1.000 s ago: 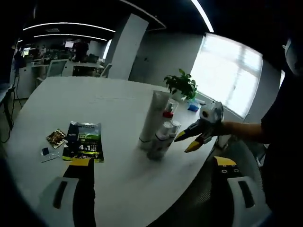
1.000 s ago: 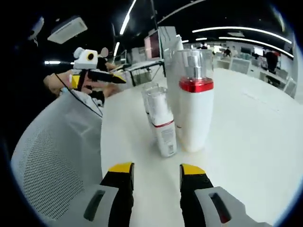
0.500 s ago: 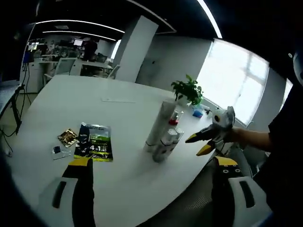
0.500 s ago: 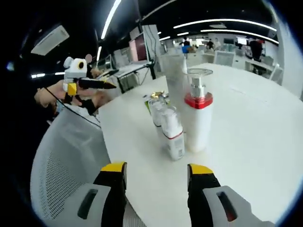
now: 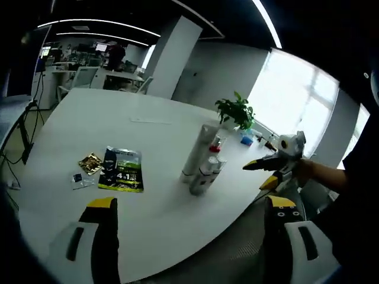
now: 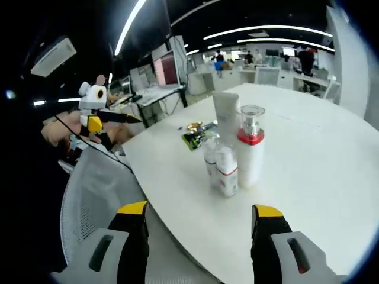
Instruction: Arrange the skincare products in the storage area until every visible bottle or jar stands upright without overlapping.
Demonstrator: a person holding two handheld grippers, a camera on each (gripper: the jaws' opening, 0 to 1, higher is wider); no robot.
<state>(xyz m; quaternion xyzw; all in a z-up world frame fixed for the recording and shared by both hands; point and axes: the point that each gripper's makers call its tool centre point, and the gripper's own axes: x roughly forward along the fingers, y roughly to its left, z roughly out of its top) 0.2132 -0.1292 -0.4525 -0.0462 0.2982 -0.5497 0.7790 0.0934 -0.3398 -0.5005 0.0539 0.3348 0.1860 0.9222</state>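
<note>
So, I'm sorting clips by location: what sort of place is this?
Most likely an open-plan office: a large white table, desks with monitors behind, strip ceiling lights, and a mesh office chair.

Each gripper has two dark jaws with yellow tips and pale grey housings with a dark slot. The left gripper (image 5: 186, 207) and right gripper (image 6: 200, 213) match. A thin black cable (image 6: 89, 139) trails from the left gripper. The person wears a dark sleeve (image 5: 355, 195).

Desk: you face a wide white desk (image 5: 148, 136)
Window: bright window (image 5: 290, 100)
Ceiling: dark, with strip lights (image 6: 260, 29)
Chair: white mesh chair (image 6: 95, 201)
</note>
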